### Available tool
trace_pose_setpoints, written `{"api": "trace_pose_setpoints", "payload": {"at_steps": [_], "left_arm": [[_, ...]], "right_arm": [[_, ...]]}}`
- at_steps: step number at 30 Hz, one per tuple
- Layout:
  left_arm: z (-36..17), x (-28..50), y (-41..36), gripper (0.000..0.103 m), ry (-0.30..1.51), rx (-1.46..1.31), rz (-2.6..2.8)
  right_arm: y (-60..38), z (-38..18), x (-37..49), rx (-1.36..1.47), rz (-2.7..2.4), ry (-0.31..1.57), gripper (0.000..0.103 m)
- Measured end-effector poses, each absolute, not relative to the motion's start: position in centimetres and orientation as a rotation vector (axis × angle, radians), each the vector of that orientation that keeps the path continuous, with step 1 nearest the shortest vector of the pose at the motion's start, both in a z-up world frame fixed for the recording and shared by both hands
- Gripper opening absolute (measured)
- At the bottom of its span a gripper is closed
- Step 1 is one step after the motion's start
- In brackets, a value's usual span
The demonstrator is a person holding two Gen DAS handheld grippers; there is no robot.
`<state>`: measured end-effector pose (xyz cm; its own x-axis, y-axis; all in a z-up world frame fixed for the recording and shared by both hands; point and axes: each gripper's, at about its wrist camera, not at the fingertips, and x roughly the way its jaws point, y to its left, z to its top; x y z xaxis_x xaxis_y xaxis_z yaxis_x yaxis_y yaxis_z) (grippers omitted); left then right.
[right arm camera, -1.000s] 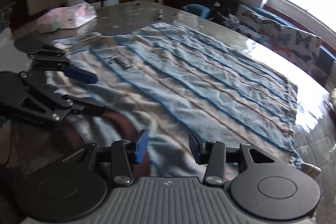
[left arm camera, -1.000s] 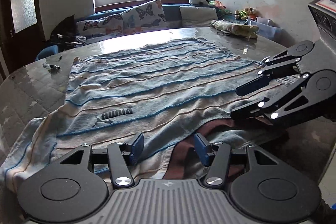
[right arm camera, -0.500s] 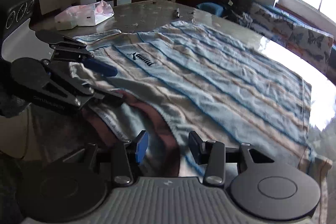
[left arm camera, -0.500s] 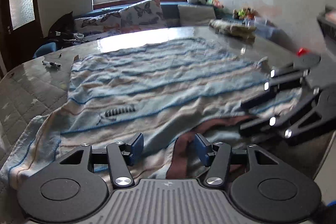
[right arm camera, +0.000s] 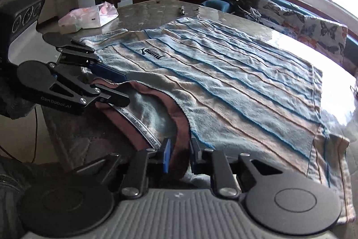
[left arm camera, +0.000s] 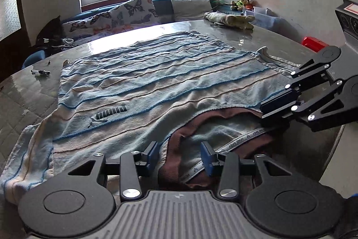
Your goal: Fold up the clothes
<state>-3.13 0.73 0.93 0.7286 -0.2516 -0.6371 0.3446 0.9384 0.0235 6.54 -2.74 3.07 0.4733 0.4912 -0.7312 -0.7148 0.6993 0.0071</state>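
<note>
The striped shirt (left arm camera: 156,82) lies flat on the table (left arm camera: 26,100) — no fold made yet. Both grippers straddle its collar (right arm camera: 179,124) at six o'clock, closing: right gripper (right arm camera: 179,156) nearly pinching, left gripper (left arm camera: 179,155) wider.

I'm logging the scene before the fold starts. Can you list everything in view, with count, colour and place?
striped top: one, light blue and beige, flat on table
brown collar: one, near edge
table: one, grey
plastic bag: one, pinkish white, far corner
butterfly cushions: several, bench under window
soft toys: several, by wall
left gripper: black, closing around collar
right gripper: black, closing around collar
</note>
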Motion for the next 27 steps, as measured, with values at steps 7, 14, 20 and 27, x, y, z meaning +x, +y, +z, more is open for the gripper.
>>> {"api": "trace_pose_setpoints", "payload": {"at_steps": [7, 14, 20, 27], "left_arm": [[2.9, -1.8, -0.8, 0.049, 0.624, 0.115, -0.366], [3.6, 0.3, -3.4, 0.051, 0.594, 0.094, -0.405], [2.8, 2.7, -6.0, 0.051, 0.606, 0.095, -0.437], [0.1, 1.3, -8.4, 0.052, 0.664, 0.161, -0.533]], "right_arm": [[-6.3, 4.4, 7.7, -0.189, 0.636, 0.747, 0.026], [-9.7, 4.3, 6.7, -0.054, 0.61, 0.785, 0.028], [-10.2, 3.8, 7.3, -0.095, 0.5, 0.752, 0.028], [-11.3, 2.5, 7.0, -0.162, 0.471, 0.784, 0.028]]}}
